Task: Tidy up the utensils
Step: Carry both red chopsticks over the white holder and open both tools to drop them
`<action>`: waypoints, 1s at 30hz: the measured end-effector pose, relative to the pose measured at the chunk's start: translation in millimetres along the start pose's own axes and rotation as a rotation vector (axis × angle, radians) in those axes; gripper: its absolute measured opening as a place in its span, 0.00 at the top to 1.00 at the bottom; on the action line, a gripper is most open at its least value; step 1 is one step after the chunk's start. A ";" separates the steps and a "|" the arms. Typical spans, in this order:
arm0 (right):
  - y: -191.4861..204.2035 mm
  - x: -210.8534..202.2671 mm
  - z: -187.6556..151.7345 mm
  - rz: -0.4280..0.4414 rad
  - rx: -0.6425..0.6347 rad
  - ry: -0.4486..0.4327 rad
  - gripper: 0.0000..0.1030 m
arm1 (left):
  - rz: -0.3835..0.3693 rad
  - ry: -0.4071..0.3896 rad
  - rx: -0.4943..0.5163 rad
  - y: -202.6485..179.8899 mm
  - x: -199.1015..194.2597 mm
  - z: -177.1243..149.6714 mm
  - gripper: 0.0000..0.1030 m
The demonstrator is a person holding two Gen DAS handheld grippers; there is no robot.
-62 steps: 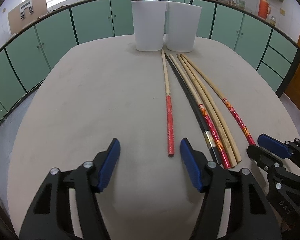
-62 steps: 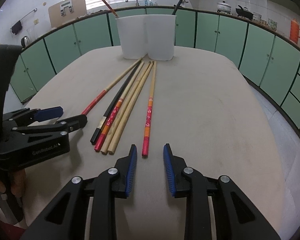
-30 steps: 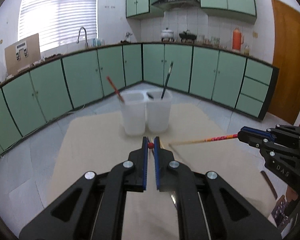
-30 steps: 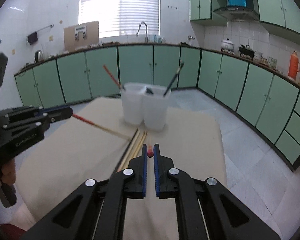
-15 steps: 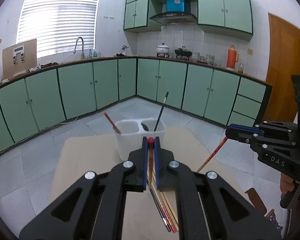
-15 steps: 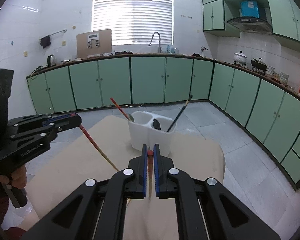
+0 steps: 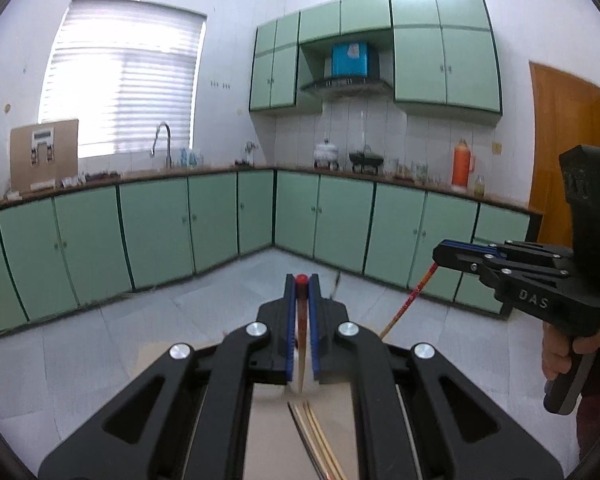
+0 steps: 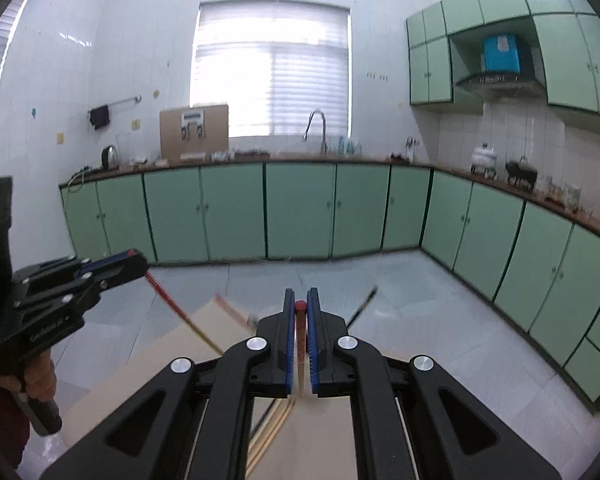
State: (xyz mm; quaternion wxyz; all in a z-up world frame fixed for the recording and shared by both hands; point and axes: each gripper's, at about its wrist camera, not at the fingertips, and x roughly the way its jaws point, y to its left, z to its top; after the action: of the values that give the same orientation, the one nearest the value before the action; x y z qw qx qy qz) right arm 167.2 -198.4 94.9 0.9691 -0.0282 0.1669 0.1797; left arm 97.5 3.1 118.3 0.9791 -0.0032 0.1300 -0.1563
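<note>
Above the table (image 7: 268,432), each hand-held gripper clamps one red-ended chopstick (image 7: 301,312).

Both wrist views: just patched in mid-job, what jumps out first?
Each hand-held gripper is shut on a red-ended chopstick: the left hand-held gripper at centre of its own view, the right hand-held gripper likewise. Both chopsticks hang down over the table, where loose chopsticks lie below the left jaws. Green cabinets fill the background.
</note>
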 end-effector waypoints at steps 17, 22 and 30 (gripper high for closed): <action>-28.8 119.5 6.6 -0.062 0.025 0.068 0.94 | 0.096 -0.040 0.000 12.8 124.3 18.5 0.95; -34.6 143.9 -14.2 -0.049 0.047 0.118 0.94 | 0.103 0.042 -0.026 25.1 163.2 -6.4 0.95; -38.7 163.5 -41.4 -0.042 0.067 0.183 0.94 | 0.106 0.152 -0.034 41.4 193.6 -43.1 0.92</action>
State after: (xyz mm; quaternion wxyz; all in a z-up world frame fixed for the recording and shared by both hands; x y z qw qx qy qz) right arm 311.8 -183.8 1.1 0.9537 -0.0155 0.2602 0.1504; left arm 276.7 -15.4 25.6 0.9731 -0.0012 0.2065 -0.1018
